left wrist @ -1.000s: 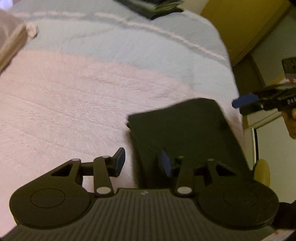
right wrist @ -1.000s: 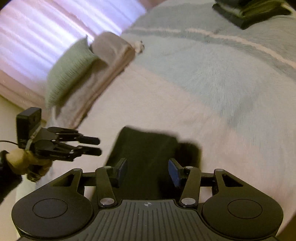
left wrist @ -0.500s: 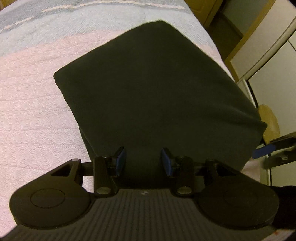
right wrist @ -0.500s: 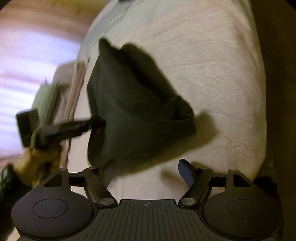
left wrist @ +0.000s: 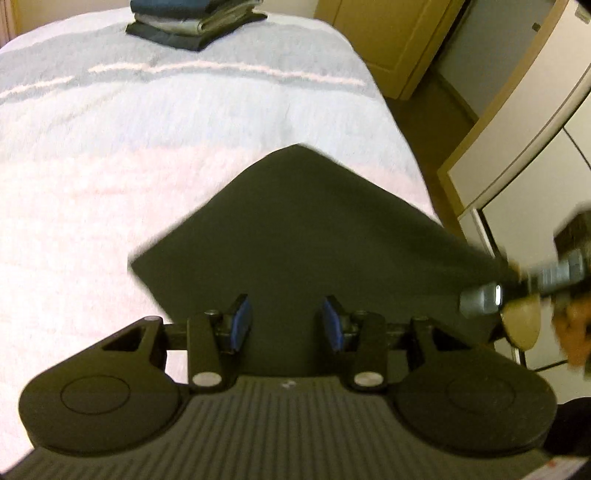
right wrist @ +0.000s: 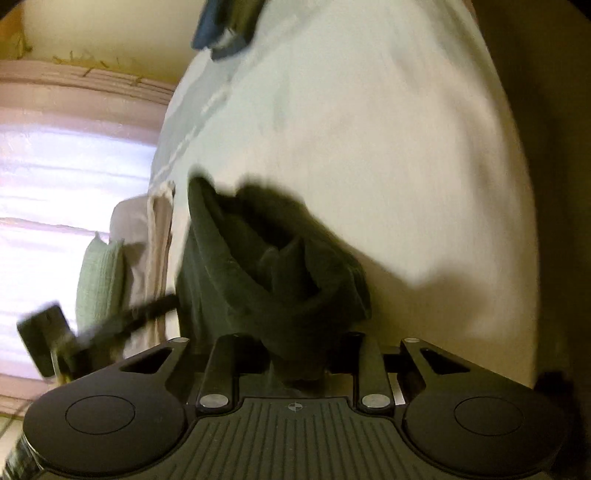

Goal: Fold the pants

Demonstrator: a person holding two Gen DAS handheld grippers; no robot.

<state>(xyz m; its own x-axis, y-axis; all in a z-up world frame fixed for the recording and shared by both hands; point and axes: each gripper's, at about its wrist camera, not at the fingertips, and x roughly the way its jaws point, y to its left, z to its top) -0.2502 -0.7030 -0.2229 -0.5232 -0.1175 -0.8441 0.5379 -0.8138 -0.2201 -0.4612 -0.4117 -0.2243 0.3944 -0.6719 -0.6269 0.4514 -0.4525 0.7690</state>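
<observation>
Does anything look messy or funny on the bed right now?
Yes. The dark pants are bunched into a lumpy wad at the right gripper, folds gaping open instead of flat. The stack of folded clothes at the far end looks tidy.

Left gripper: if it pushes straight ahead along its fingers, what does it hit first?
The folded black pants. The left gripper has its jaws apart with the dark cloth right between and ahead of them; the bed cover comes only beyond. Whether the pads already touch is unclear.
</observation>
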